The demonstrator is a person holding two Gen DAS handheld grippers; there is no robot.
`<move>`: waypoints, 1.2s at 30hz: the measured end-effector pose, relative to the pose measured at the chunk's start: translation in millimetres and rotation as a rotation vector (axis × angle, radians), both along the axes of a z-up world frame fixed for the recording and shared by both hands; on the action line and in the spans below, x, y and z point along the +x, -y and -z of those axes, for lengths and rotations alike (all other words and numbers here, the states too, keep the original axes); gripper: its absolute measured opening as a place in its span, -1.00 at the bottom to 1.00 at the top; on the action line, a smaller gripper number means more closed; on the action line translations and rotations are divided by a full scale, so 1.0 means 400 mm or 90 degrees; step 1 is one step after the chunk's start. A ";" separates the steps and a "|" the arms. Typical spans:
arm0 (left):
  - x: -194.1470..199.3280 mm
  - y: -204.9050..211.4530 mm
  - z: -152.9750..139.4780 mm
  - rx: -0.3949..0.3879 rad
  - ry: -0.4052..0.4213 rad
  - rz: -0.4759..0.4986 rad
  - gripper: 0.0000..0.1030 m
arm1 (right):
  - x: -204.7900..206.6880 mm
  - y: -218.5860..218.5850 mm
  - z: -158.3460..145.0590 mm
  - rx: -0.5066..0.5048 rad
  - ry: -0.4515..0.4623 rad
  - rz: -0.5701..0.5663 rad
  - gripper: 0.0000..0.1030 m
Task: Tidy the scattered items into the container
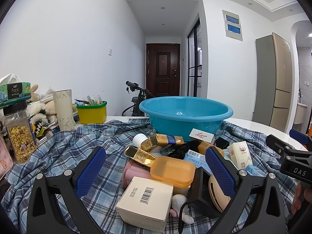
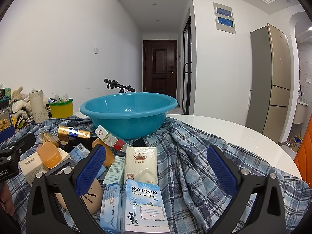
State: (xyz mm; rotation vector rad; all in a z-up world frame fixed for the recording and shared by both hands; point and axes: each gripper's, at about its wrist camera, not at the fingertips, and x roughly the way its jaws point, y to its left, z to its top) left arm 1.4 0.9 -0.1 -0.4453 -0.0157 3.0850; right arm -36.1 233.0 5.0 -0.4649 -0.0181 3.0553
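One blue basin (image 1: pixel 186 113), empty, items (image 1: pixel 156 167) outside

Bright, even ceiling light; sharp centre, fisheye-bent dark corners, perhaps faint glare.

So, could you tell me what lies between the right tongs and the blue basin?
In the right wrist view, the Saizeriya pack lies between the right tongs and blue basin.
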 end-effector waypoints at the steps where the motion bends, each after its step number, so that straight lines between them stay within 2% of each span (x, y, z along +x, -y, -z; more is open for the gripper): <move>1: 0.000 0.000 0.000 0.000 0.000 0.000 1.00 | 0.000 0.000 0.000 0.000 0.000 0.000 1.00; 27: 0.000 0.001 0.001 -0.001 0.002 -0.001 1.00 | 0.009 0.006 -0.002 0.005 0.001 -0.003 1.00; 31: 0.001 -0.001 0.001 0.000 0.002 -0.002 1.00 | 0.020 0.014 -0.004 0.016 -0.001 0.015 1.00; 36: 0.004 0.002 0.003 0.001 0.000 0.011 1.00 | 0.012 0.014 -0.017 0.011 0.016 -0.010 1.00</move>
